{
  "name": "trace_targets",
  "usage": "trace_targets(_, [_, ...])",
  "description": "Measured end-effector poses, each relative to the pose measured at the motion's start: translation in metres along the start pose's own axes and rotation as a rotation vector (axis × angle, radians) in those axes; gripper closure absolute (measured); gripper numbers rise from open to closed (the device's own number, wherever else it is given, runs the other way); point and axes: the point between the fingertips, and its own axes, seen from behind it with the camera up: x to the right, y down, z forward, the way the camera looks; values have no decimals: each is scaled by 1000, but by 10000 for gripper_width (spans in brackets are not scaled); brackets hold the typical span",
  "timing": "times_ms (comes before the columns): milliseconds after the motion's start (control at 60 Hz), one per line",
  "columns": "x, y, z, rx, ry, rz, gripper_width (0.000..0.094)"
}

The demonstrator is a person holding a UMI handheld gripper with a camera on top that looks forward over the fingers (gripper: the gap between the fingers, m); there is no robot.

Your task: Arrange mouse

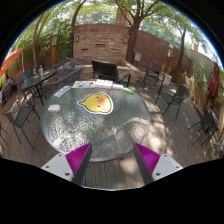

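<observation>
Gripper view

A: What do we have in front of us?

B: We are looking across a round glass table (60, 128) on a wooden deck (185, 135), in dappled shade. The gripper (113, 150) hovers at the table's near edge.

A: And the claw?

B: Its two fingers stand well apart. We see the magenta pads (80, 158) on their inner faces, and between them only the table's near rim. Nothing is held or touched.

A: Where is the mouse?

B: Around the middle of the table lies a yellow, pear-shaped mat (86, 105). On it we make out a small dark shape that we take to be the mouse (98, 100), though it is too small for us to be sure. It lies well beyond the fingertips.

A: Anything else on the table?

B: Toward its far left edge we see a white sheet (60, 90), and toward its far right edge a small green thing (128, 90). We cannot tell what that one is.

A: And around the table?

B: A black chair (104, 69) stands at its far side. More dark metal chairs (172, 98) stand to the table's right and left. Behind the table we see a brick wall (100, 40), with trees (130, 15) above it.
</observation>
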Motion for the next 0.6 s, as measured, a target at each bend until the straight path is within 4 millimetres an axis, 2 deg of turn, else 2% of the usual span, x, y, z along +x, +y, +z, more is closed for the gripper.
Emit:
trace_targets(17, [-10, 4, 9, -7, -7, -7, 82])
trace_targets(33, [-9, 20, 0, -7, -22, -13, 87])
trace_targets(67, [-26, 27, 9, -19, -48, -26, 86])
trace_targets(200, [-112, 27, 48, -16, -174, -63, 81])
trace_targets(217, [-125, 15, 53, -20, -185, -72, 80])
trace_targets(233, [-136, 20, 60, -14, -198, -81, 80])
trace_targets(267, [-158, 15, 72, -8, -222, -99, 77])
trace_targets(333, [-201, -4, 99, 4, -264, -125, 82])
trace_targets(400, [-240, -13, 131, 11, -301, -143, 75])
trace_targets(450, [-262, -24, 155, 17, -307, -159, 67])
trace_targets(467, [-277, -37, 169, 17, -310, -165, 70])
trace_targets(483, [-282, -37, 171, 20, -309, -169, 71])
trace_targets(567, [-313, -51, 209, 16, -308, -176, 79])
trace_targets(583, [-320, -56, 222, 13, -310, -176, 82])
trace_targets(600, [-326, -58, 224, 10, -312, -174, 80])
